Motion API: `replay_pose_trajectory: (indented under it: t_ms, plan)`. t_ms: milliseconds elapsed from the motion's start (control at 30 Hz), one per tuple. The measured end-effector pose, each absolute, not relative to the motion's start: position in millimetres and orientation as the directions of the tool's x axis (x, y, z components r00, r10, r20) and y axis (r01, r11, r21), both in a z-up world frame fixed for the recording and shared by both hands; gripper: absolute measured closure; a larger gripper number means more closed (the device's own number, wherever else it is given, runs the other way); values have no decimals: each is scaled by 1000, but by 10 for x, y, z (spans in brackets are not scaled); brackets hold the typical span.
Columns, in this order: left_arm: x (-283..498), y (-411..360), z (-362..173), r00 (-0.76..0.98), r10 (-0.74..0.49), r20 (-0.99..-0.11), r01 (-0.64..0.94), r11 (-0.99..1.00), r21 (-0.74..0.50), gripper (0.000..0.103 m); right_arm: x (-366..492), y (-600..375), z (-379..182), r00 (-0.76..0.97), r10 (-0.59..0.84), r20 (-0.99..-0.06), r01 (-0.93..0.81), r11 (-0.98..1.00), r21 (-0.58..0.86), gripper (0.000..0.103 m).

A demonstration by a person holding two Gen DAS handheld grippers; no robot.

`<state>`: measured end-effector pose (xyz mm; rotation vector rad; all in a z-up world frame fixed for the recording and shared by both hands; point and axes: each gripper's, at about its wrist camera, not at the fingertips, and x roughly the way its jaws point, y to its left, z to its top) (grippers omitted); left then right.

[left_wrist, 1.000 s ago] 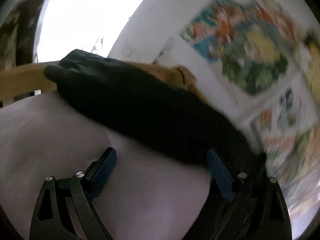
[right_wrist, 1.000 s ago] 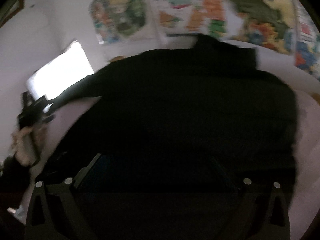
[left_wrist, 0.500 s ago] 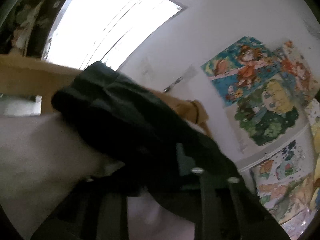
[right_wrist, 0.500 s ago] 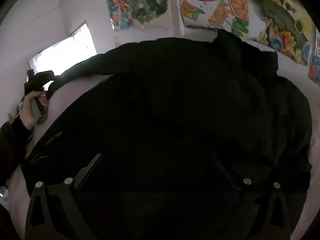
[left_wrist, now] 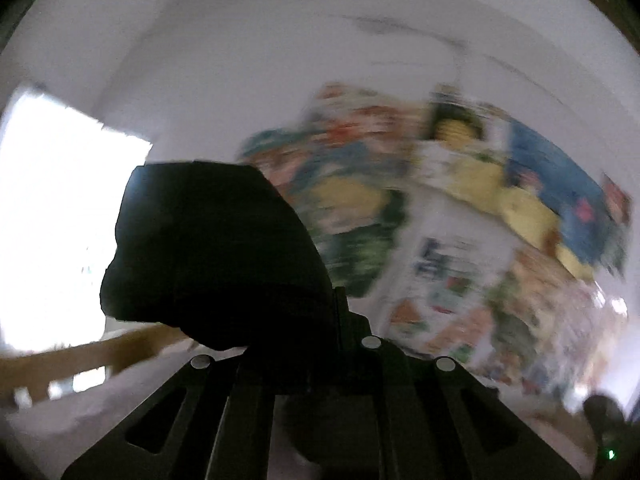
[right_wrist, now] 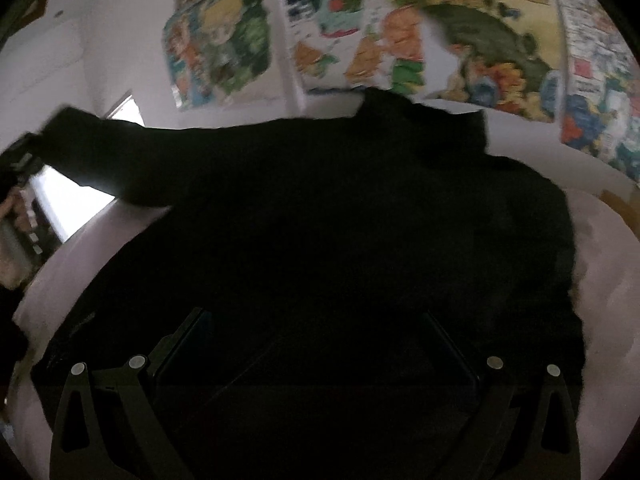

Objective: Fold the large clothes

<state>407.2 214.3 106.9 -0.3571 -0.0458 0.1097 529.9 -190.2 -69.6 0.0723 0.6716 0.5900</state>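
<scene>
Sleeve now up, soft blk fabric

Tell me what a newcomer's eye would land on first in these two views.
First, the big black garment spread across the pale bed sheet, filling most of the right wrist view. Next, its sleeve stretched out to the left, its end clamped in the left tongs and held up against the bright window. Behind, blurred colourful cartoon posters cover the white wall.
</scene>
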Motion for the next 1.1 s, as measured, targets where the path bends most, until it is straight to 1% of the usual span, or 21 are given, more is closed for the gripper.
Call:
replay_pose_trajectory:
  t_ms: [67, 133, 267, 433, 500, 567, 700, 833, 933, 1100]
  plan:
    - [4190, 1836, 1199, 998, 51, 38, -38, 957, -286, 98, 5331, -1996, -680, 647, 518, -559, -466, 849, 248, 0]
    - [4282, 1526, 1280, 999, -27, 32, 34, 970, -240, 98, 5365, -2096, -661, 666, 503, -550, -443, 861, 250, 0]
    - [4452, 1030, 1313, 988, -156, 1, 153, 970, -191, 98, 5444, -2362, -653, 696, 479, -534, -389, 878, 280, 0]
    - [4711, 408, 1235, 958, -278, -68, 268, 954, -133, 98, 5526, -2713, -665, 726, 448, -521, -328, 892, 309, 0]
    - [4842, 110, 1121, 941, -318, -118, 305, 946, -113, 98, 5546, -2847, -673, 737, 443, -511, -312, 893, 324, 0]
    - [4940, -123, 1007, 926, -338, -167, 326, 941, -94, 98, 5584, -2999, -691, 743, 445, -500, -295, 888, 351, 0]
    - [5217, -590, 623, 880, -366, -303, 369, 928, -51, 99, 5693, -3266, -735, 739, 479, -473, -276, 857, 436, 0]
    - [5397, -919, 178, 816, -376, -439, 409, 912, -20, 99, 5838, -3463, -847, 707, 564, -427, -281, 778, 562, 0]
    - [5398, -1054, -107, 768, -378, -517, 445, 896, 5, 99, 5959, -3538, -962, 663, 647, -378, -288, 686, 669, 0]
    - [5377, -1129, -375, 720, -369, -588, 479, 877, 37, 99, 6110, -3564, -1129, 597, 749, -289, -281, 532, 798, 0]
